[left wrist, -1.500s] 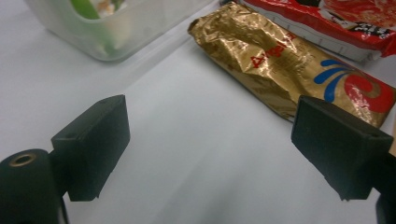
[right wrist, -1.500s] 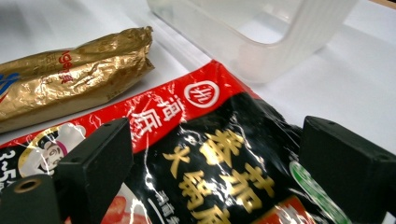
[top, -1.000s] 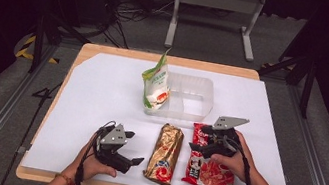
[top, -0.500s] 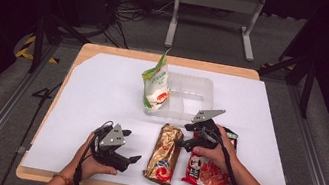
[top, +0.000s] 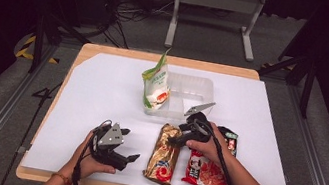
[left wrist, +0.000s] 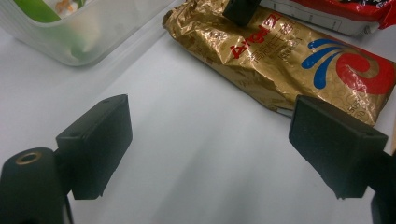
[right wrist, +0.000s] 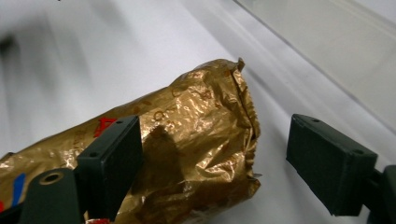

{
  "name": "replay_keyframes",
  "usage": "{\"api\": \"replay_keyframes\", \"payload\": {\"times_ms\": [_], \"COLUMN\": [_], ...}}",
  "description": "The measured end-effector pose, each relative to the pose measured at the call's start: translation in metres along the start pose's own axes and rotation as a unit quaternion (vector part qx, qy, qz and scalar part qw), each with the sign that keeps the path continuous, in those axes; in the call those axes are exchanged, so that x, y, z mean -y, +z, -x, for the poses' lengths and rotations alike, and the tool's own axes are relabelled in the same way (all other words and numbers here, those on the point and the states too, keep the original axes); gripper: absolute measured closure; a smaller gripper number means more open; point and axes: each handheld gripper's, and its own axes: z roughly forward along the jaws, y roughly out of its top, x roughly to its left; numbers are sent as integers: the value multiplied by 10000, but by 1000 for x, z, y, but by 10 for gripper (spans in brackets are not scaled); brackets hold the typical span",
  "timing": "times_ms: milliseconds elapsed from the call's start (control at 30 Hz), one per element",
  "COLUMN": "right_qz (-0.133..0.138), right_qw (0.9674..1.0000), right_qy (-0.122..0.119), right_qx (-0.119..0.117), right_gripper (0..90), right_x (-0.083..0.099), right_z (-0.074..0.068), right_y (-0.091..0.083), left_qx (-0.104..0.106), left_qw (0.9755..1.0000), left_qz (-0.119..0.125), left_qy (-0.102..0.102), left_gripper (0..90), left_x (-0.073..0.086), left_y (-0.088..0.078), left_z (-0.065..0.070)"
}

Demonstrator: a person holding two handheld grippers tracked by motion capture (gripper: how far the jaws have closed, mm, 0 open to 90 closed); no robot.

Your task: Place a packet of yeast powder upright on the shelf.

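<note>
A gold foil packet [top: 164,156] lies lengthwise near the table's front edge, with a red packet [top: 208,170] just right of it. My right gripper [top: 174,138] stands open at the gold packet's far end [right wrist: 205,135]; that crinkled end lies between the jaws [right wrist: 219,163], nearer the left one, and is not squeezed. My left gripper [top: 129,143] rests open on the white table, left of the gold packet [left wrist: 289,60], and between its fingers [left wrist: 210,144] there is just bare table.
A clear plastic container [top: 194,85] stands mid-table behind the packets, with a green and white bag [top: 156,83] upright at its left end. The container's corner [left wrist: 84,37] lies close ahead of my left gripper. The red packet [left wrist: 345,11] lies beyond the gold one.
My right gripper has moved left, from above the red packet to the far end of the gold packet. The left gripper has stayed where it was.
</note>
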Motion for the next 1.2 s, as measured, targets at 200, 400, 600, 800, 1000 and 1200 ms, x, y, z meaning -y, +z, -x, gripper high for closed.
{"api": "replay_keyframes", "payload": {"times_ms": [200, 400, 600, 800, 1000, 1200], "right_qz": [33, 164, 380, 727, 1101, 1448], "right_qw": [9997, 9997, 9984, 9955, 9911, 9853], "right_qy": [-9, -74, -361, -573, -726, -897], "right_qx": [-258, -172, -217, -204, -160, -102], "right_gripper": [437, 769, 854, 878, 887, 892], "right_x": [-1, 0, 0, -3, -6, -12], "right_z": [-2, 0, -7, -21, -35, -50], "right_y": [-1, -12, -21, -36, -54, -77], "left_qx": [-25, -71, -133, -242, -288, -323], "left_qw": [10000, 9999, 9997, 9991, 9985, 9979], "left_qz": [3, -2, 54, 171, 243, 339], "left_qy": [-4, -103, -180, -312, -389, -436], "left_gripper": [145, 150, 149, 150, 149, 149], "left_x": [1, 3, 5, 7, 9, 9], "left_y": [-1, -3, -7, -13, -18, -23], "left_z": [-2, -7, -11, -19, -23, -26]}}
